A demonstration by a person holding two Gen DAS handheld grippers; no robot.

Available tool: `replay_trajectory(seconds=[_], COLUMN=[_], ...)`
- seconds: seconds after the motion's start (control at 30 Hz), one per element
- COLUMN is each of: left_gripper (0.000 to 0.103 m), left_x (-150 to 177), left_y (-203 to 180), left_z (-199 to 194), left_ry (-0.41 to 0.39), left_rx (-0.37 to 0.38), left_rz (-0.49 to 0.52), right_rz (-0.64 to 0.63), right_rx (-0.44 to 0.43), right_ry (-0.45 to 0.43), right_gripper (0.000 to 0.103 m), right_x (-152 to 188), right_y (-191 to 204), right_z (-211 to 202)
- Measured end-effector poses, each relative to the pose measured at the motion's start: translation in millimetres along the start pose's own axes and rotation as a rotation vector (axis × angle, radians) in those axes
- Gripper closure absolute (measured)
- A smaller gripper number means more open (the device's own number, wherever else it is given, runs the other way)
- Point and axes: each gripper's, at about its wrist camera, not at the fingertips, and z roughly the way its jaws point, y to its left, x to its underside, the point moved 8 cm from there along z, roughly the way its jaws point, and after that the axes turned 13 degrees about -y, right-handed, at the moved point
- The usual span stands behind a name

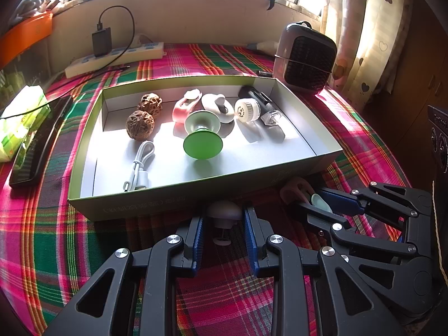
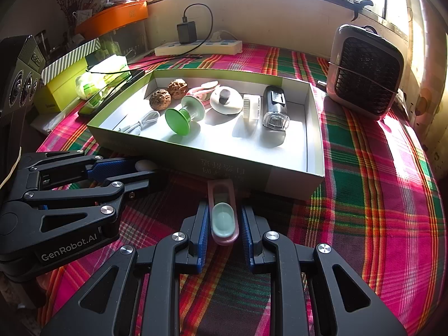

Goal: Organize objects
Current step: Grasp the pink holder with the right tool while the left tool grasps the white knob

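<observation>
A shallow green box point(image 1: 327, 151) with a white inside lies on the plaid cloth. It holds two walnuts point(image 1: 140, 124), a white cable point(image 1: 140, 168), a green suction piece point(image 1: 203, 142), a pink clip point(image 1: 183, 109), a white round hook point(image 1: 217, 106), a white cap point(image 1: 246, 109) and a black-and-clear device point(image 1: 266, 106). In front of the box, my left gripper point(image 1: 224, 218) is shut on a grey-white mushroom-shaped knob point(image 1: 224, 210), seen in the right wrist view as a white knob point(image 2: 144, 165). To its right, my right gripper point(image 2: 225, 210) is shut on a pink clip with a teal pad point(image 2: 222, 218).
A small heater point(image 2: 366, 72) stands at the back right beside the curtain. A power strip point(image 1: 117, 58) with a black charger lies along the wall. A tissue pack point(image 1: 19, 117) and a flat black device point(image 1: 42, 140) sit left of the box. An orange box point(image 2: 114, 16) rests at the back left.
</observation>
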Motion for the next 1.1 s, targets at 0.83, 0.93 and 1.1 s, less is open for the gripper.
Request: replay_trajectory(seconds=[0.83,0.93,1.1], left_gripper=[0.079,0.079,0.079], left_x=[0.3,0.2,-0.2], left_y=[1.1,2.2,2.3], left_z=[-3.9,-6.5,-10.3], left_ry=[-0.004,-0.01,-0.021], left_rx=[0.0,-0.001,-0.003], left_rz=[-0.002,-0.004,-0.004], right_rz=[0.001,0.004,0.005], right_rx=[0.025,0.025,0.027], right_ry=[0.001,-0.001,-0.008], right_gripper=[0.084,0.084,0.084], right_x=[1.8,1.9,1.0], right_y=[-1.9,-1.3,1.1], right_z=[-2.2,-3.5,-6.8])
